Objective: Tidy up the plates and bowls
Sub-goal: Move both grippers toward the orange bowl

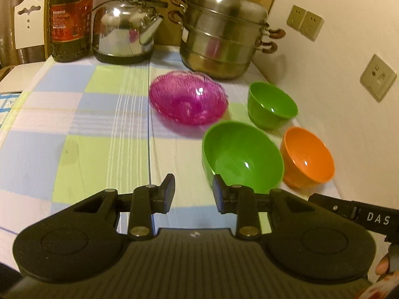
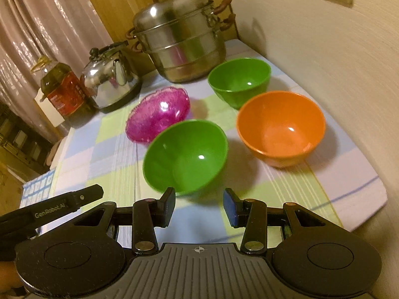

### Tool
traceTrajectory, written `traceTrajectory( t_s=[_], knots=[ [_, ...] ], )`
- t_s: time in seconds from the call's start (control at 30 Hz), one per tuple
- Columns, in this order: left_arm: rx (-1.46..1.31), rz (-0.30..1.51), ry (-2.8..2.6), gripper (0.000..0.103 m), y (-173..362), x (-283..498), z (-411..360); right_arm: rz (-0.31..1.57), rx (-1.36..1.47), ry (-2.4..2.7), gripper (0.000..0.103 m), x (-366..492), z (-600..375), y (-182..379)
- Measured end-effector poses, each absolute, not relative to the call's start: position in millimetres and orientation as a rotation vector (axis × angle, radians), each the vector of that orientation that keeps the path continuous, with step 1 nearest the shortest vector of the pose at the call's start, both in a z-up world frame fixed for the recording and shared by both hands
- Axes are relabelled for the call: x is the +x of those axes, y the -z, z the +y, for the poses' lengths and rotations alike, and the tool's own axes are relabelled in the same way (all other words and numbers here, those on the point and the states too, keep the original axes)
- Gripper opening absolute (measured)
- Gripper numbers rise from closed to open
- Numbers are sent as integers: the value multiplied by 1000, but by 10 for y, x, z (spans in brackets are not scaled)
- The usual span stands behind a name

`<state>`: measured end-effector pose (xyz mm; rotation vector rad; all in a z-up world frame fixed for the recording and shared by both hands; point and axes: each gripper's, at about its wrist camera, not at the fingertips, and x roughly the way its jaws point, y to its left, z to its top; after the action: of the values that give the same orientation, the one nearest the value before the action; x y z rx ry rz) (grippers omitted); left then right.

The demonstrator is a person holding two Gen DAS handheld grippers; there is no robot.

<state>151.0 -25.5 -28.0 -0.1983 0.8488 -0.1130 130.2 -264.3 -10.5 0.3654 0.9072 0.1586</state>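
Observation:
A large green bowl (image 1: 242, 155) (image 2: 185, 155) stands nearest on the checked cloth. An orange bowl (image 1: 308, 158) (image 2: 281, 127) sits to its right. A smaller green bowl (image 1: 271, 104) (image 2: 239, 81) stands behind them. A pink glass bowl (image 1: 188, 98) (image 2: 157, 113) lies behind and to the left. My left gripper (image 1: 194, 194) is open and empty, its right finger just before the large green bowl's near rim. My right gripper (image 2: 199, 205) is open and empty, just in front of the same bowl.
A steel steamer pot (image 1: 224, 35) (image 2: 180, 39), a steel kettle (image 1: 124, 30) (image 2: 111, 82) and an oil bottle (image 1: 69, 20) (image 2: 61, 89) stand along the back. A wall with sockets (image 1: 377, 81) runs along the right. The table's edge (image 2: 369, 214) is at the right front.

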Motion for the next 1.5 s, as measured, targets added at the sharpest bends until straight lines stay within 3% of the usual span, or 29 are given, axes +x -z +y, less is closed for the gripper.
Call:
traceTrajectory(
  t_s=[1.1,1.3,1.5],
  knots=[
    [-175,847,206,29,218,1475,-688,890,383,-39,43,1045,-3073,144],
    [-158,845,256,37,199,1642,-922,845,418,20,43,1048,-3301,95],
    [-133,844,320,37,242,1950,-1225,826,462,93,43,1108,-3615,144]
  ],
)
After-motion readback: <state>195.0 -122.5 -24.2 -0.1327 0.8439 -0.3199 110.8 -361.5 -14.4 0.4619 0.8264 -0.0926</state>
